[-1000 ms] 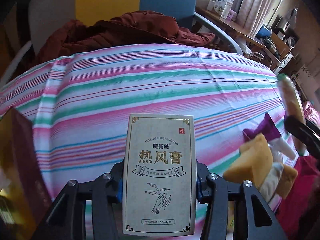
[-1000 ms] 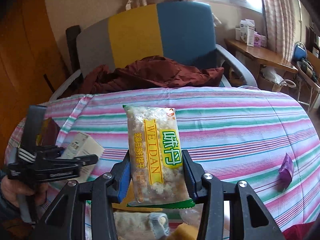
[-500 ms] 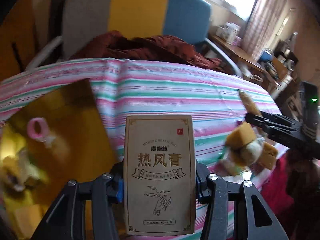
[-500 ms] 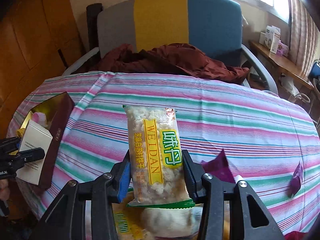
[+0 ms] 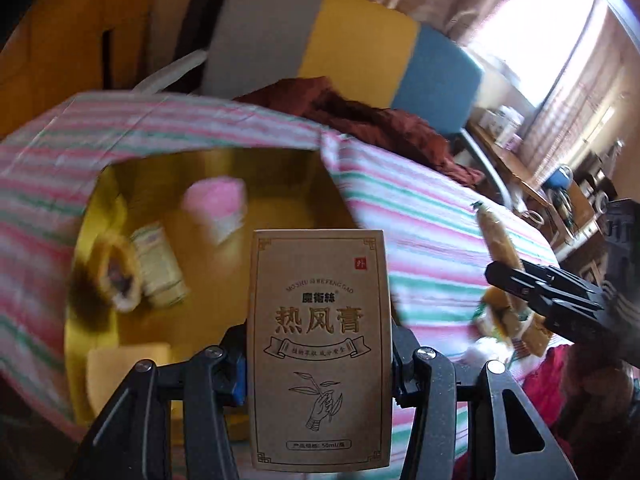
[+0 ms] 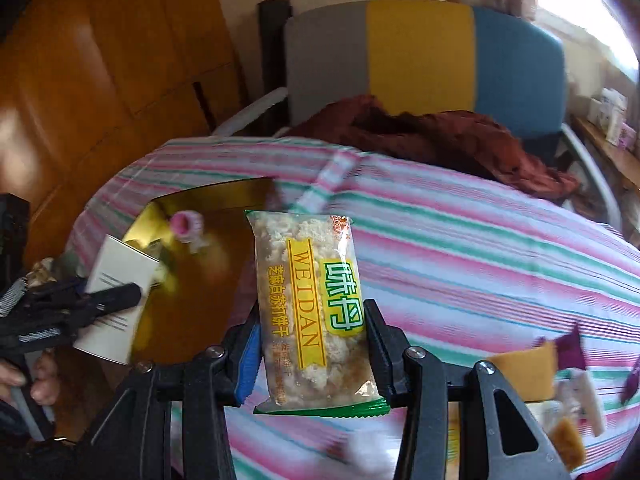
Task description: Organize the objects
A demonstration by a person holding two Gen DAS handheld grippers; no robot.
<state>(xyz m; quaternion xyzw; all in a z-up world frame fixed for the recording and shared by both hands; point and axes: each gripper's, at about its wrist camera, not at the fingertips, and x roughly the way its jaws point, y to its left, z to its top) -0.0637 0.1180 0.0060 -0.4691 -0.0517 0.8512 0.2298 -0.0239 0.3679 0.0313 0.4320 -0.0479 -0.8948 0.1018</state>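
My left gripper (image 5: 318,358) is shut on a beige ointment carton (image 5: 319,344) with Chinese print, held upright over the near edge of an open gold-lined box (image 5: 280,208). The box holds a pink roll (image 5: 216,200), a small jar (image 5: 160,264) and other items. My right gripper (image 6: 312,344) is shut on a clear cracker packet (image 6: 312,304) with yellow and green labels, held above the striped tablecloth (image 6: 480,248). The right wrist view shows the gold box (image 6: 192,280) at left, with the left gripper (image 6: 132,294) and its carton (image 6: 116,280) over it.
A pile of snack packets (image 6: 560,384) lies on the cloth at the right, also in the left wrist view (image 5: 504,320). A grey, yellow and blue chair (image 6: 420,60) with a dark red garment (image 6: 440,136) stands behind the table. A wooden cabinet (image 6: 100,80) is at left.
Both grippers have swung left with their loads. The gold box now fills the left wrist view under the carton. The cracker packet has come closer to the box.
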